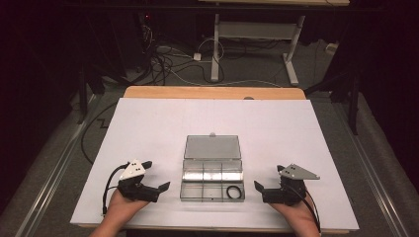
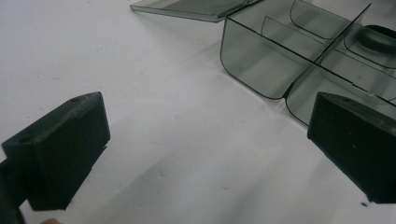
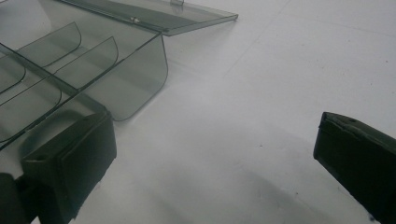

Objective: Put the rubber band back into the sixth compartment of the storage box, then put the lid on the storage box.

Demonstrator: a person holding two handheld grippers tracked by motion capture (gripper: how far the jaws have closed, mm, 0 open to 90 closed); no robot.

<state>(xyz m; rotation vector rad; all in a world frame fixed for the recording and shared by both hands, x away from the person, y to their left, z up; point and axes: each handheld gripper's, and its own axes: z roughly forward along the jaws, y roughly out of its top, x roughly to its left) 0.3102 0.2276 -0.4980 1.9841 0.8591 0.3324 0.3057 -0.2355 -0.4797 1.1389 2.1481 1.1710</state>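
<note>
Both my left gripper [image 1: 159, 190] and right gripper [image 1: 261, 190] sat wide open and empty beside the open compartment box [image 1: 212, 185], black ring [image 1: 234, 191] already in its near-right compartment, so closing the lid [image 1: 212, 146] seemed next.

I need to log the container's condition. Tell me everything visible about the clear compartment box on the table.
The compartment box looks like smoke-tinted clear plastic, rectangular, split by thin dividers into six compartments in two rows. Its hinged lid is open and lies flat on the white table top beyond it. A black ring lies in the near right compartment; the others look empty. It sits level between the two grippers, and neither touches it.
</note>
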